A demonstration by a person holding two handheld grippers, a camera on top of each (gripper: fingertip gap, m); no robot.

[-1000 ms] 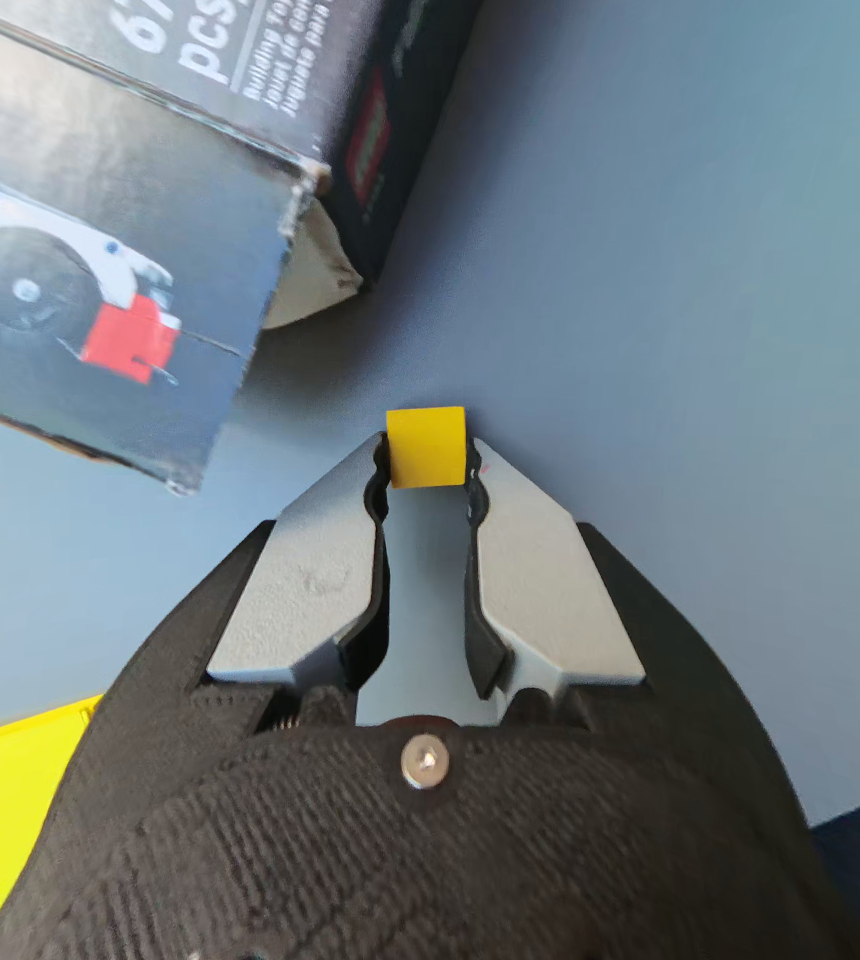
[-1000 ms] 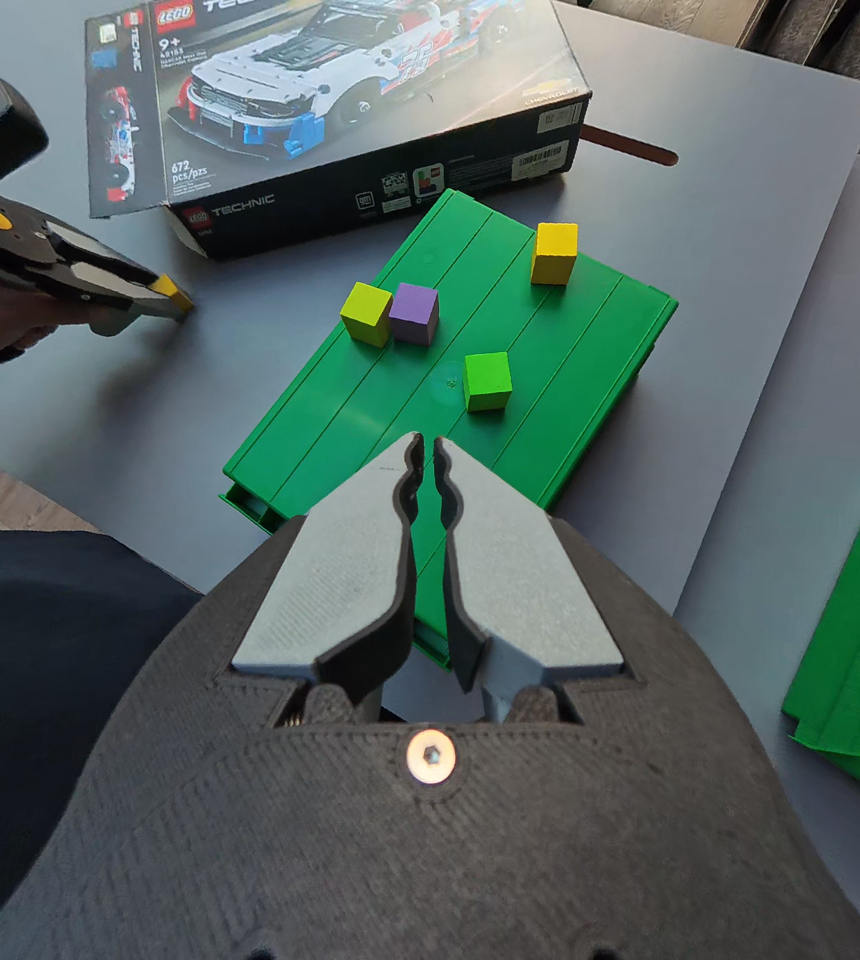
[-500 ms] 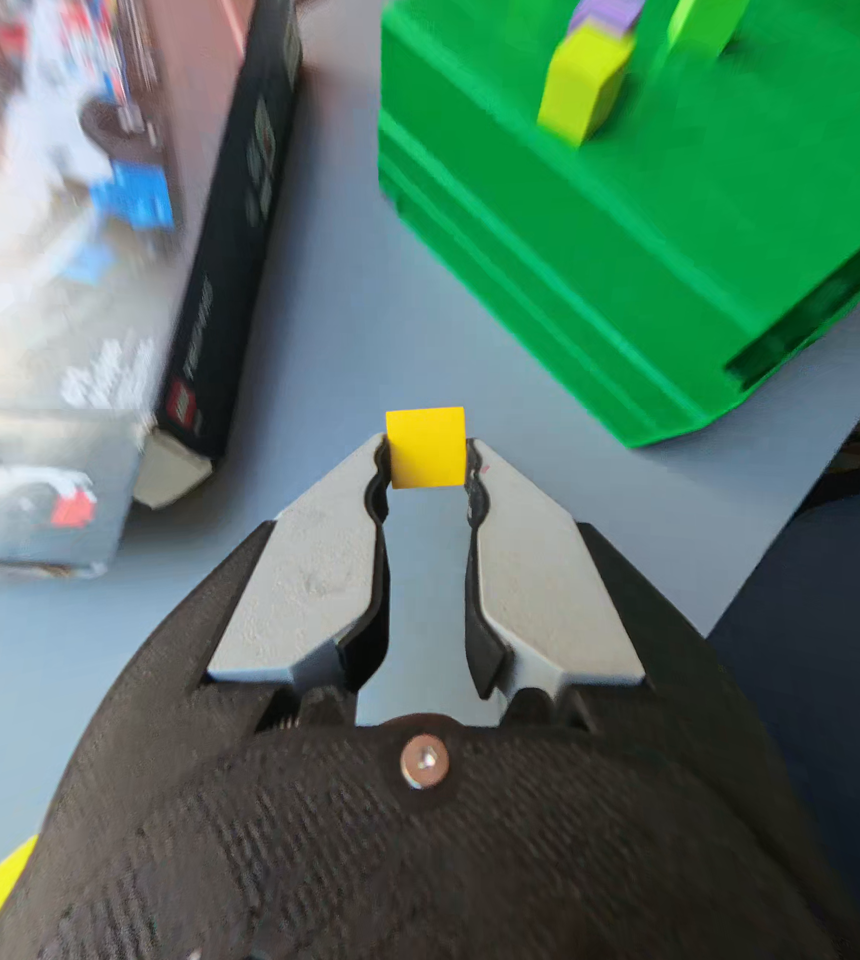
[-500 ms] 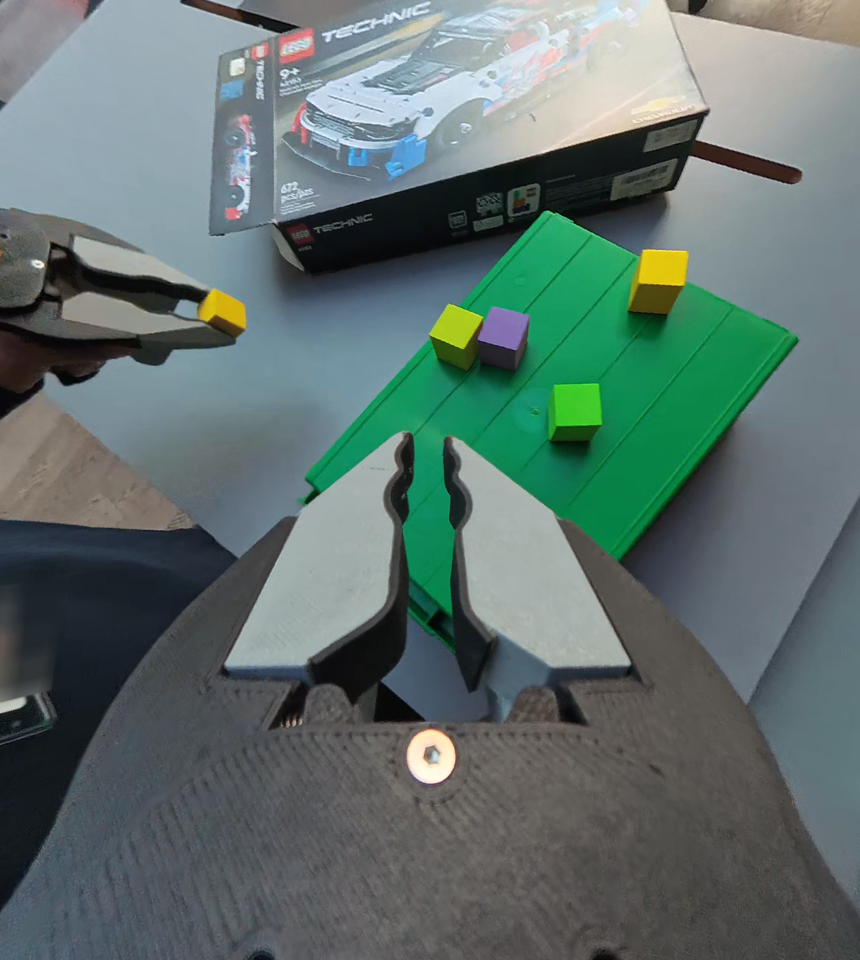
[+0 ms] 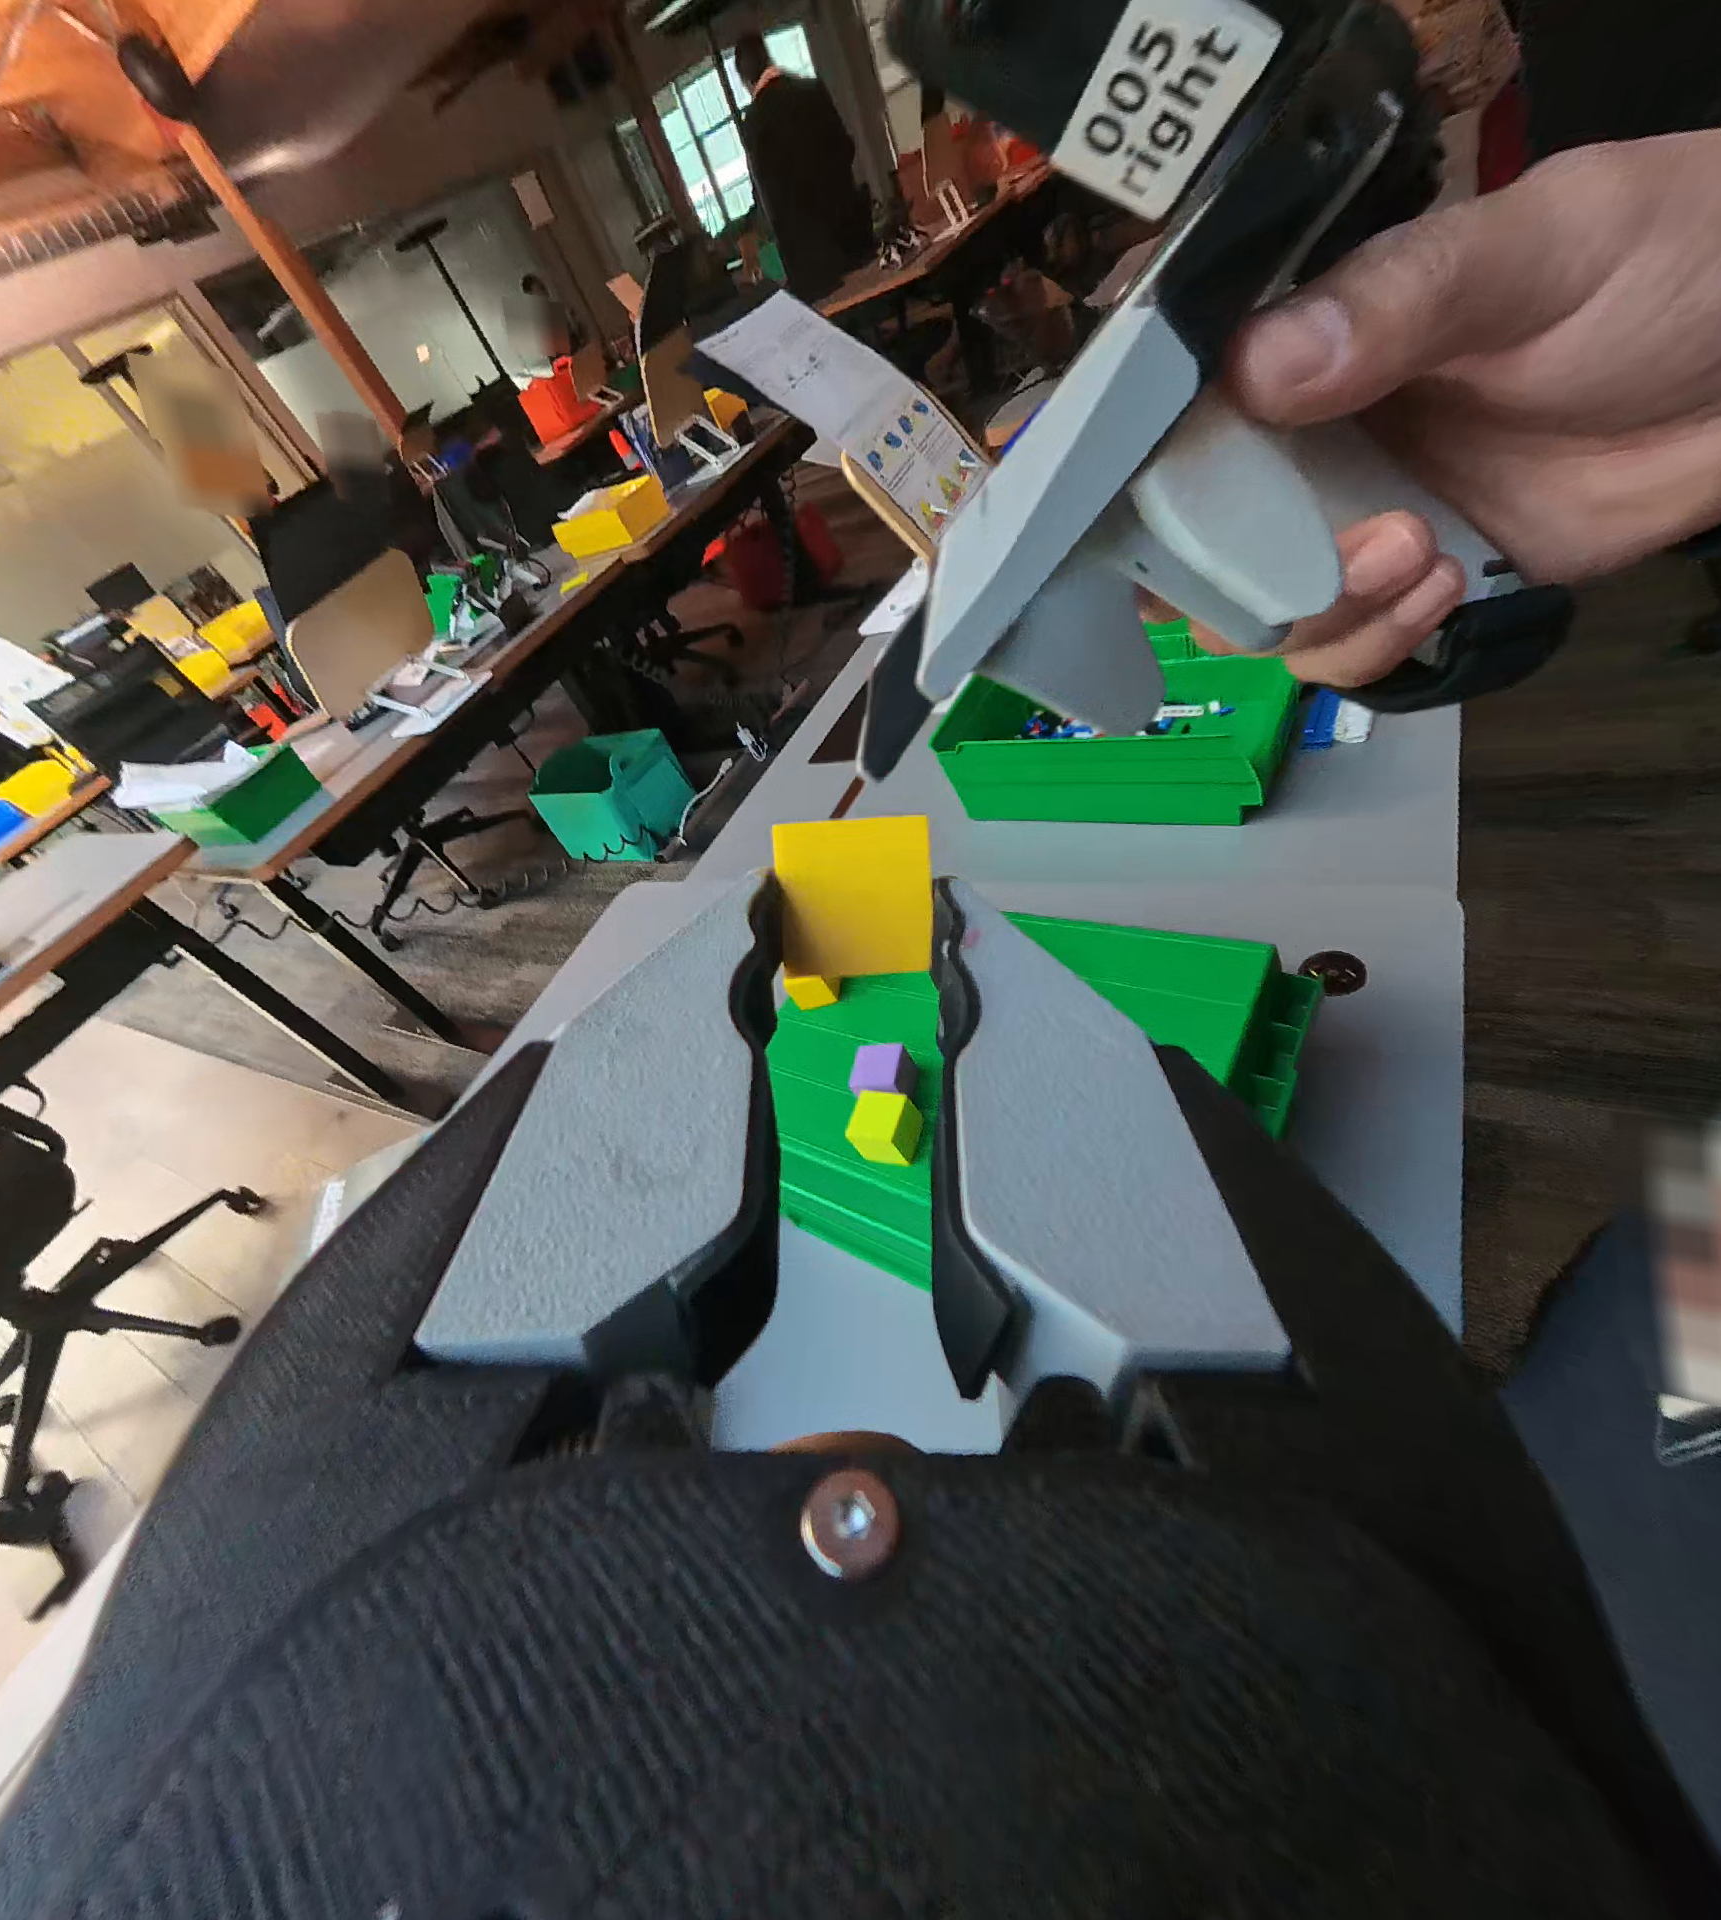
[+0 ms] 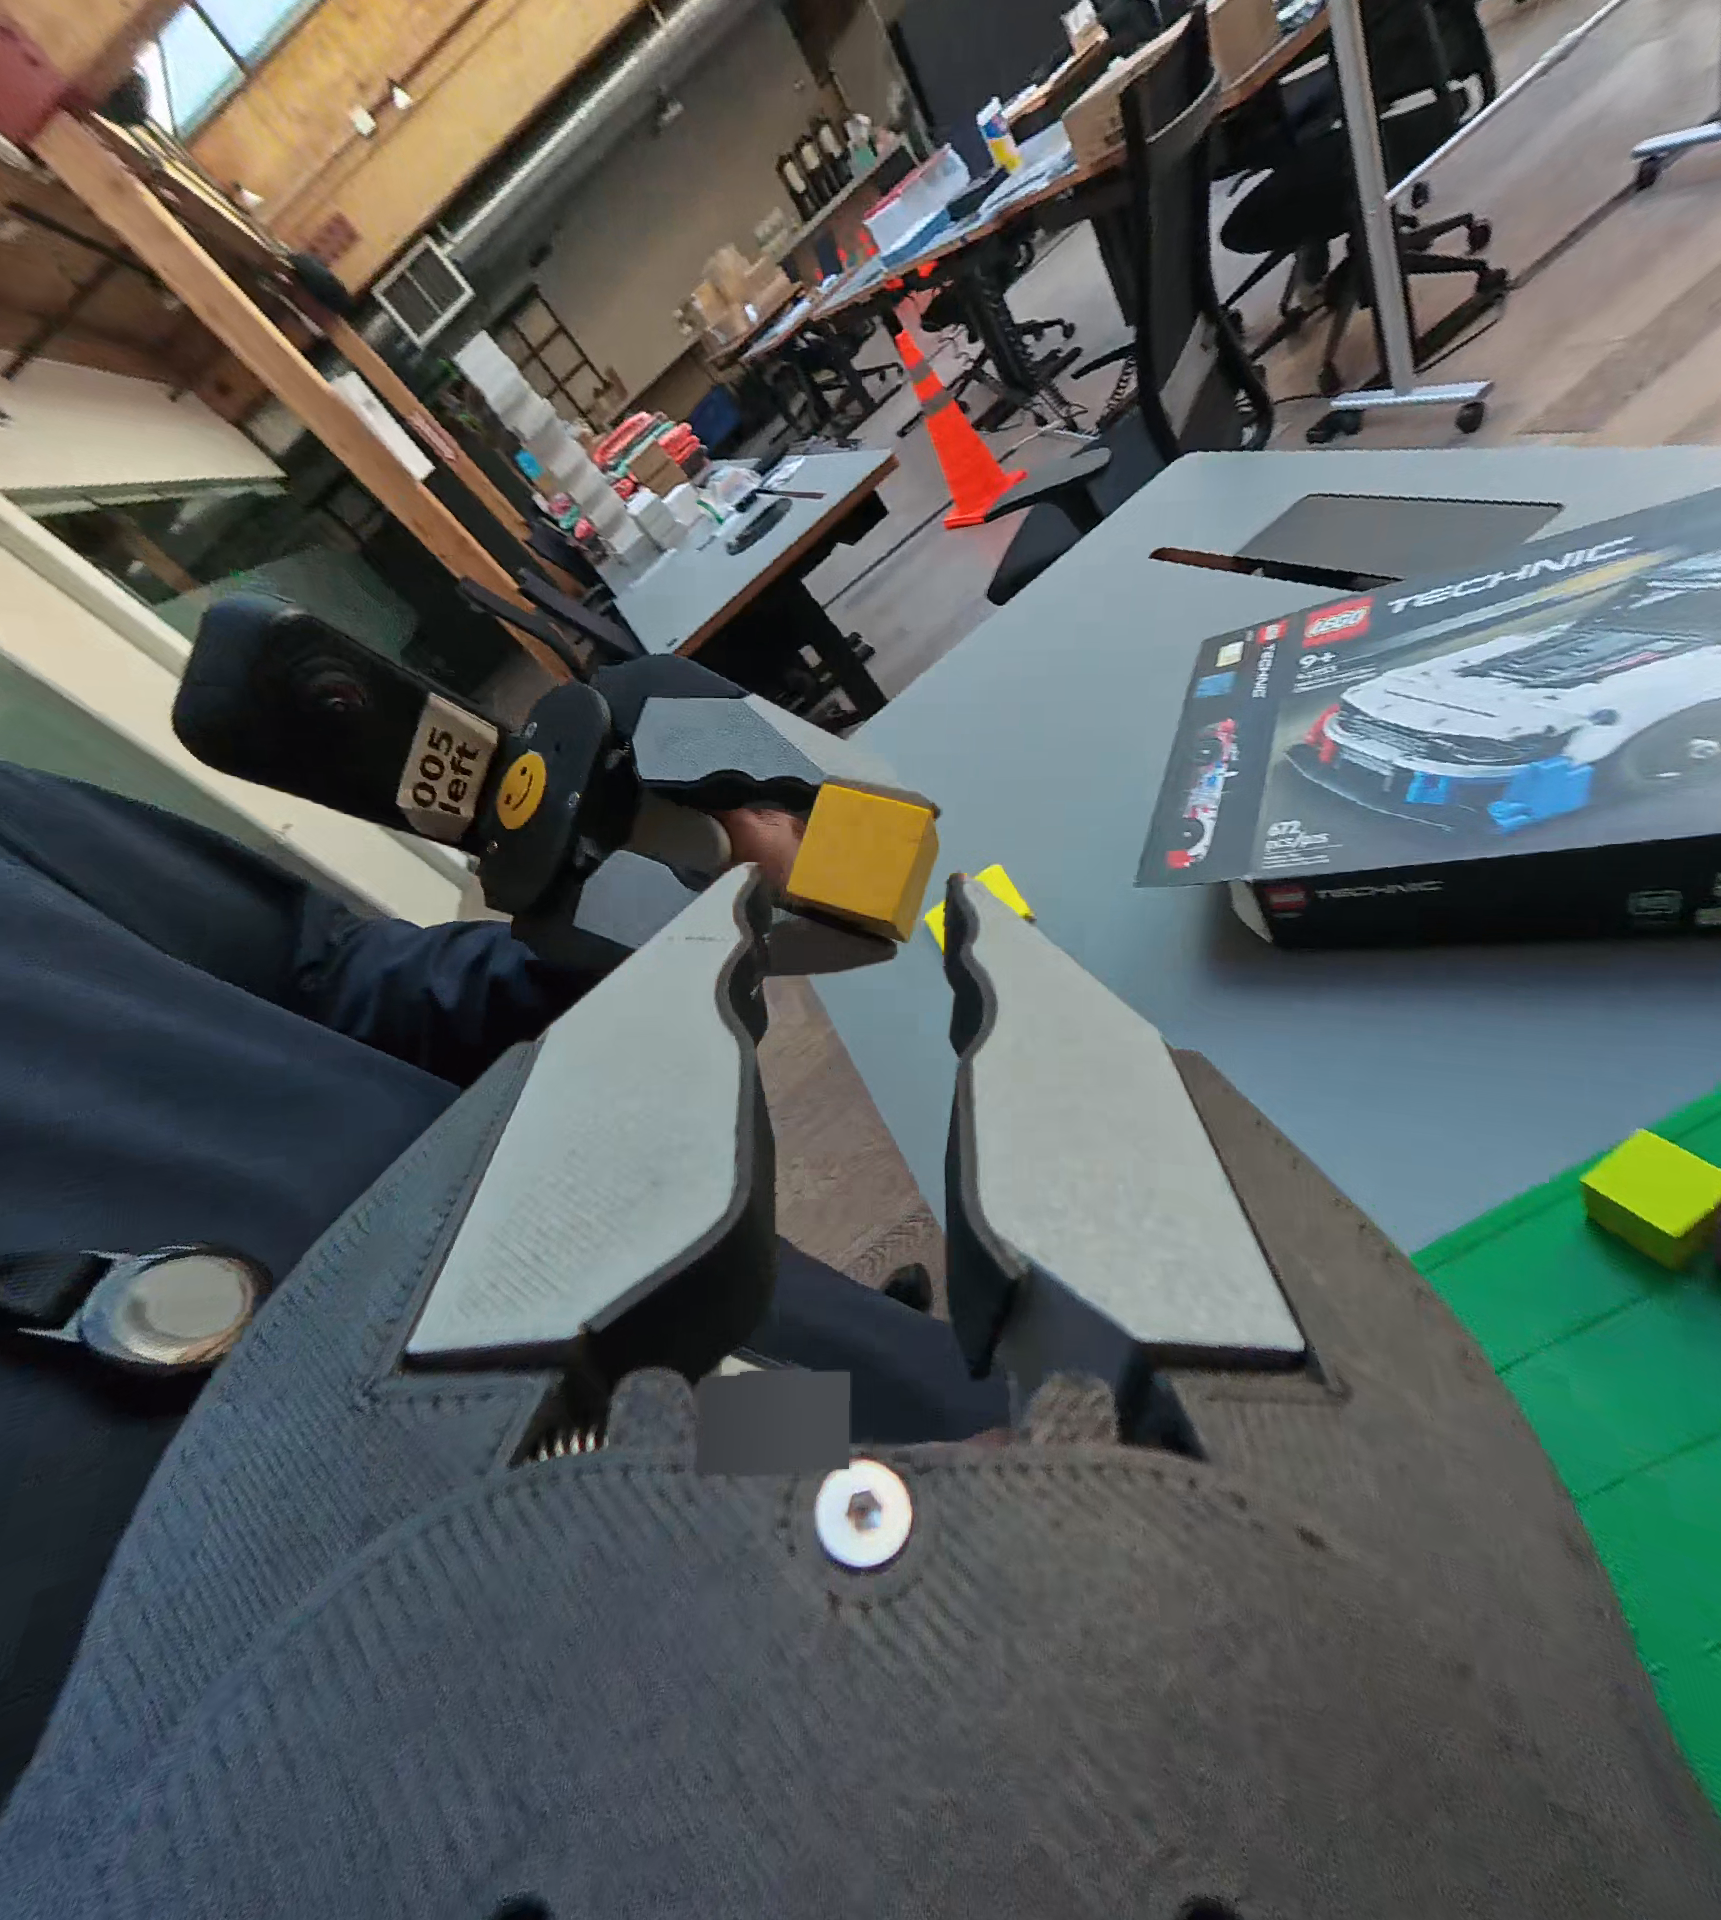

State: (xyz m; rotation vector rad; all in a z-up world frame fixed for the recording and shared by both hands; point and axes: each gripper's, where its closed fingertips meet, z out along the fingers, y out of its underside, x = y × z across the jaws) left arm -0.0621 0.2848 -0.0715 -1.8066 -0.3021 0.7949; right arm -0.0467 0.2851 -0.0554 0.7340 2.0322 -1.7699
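Left hand-held gripper (image 5: 851, 914) clamps yellow cube (image 5: 854, 899); only its view shows right hand-held gripper's (image 6: 851, 914) parted fingers side-on.

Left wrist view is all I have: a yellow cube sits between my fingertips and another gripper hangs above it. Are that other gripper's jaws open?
Observer: Yes. The right wrist view shows the right gripper with its fingers apart and nothing between them.
Operator: How close is it to my cube?
Observer: The yellow cube sits just beyond its fingertips, clamped in the left gripper; the right pads do not touch it.
Operator: Anything on the table to my left that I can't see?
Observer: A dark toy car box lies on the grey table, beyond the green bin.
Operator: Anything else loose there?
Observer: A flat yellow piece lies on the table behind the right fingertip.
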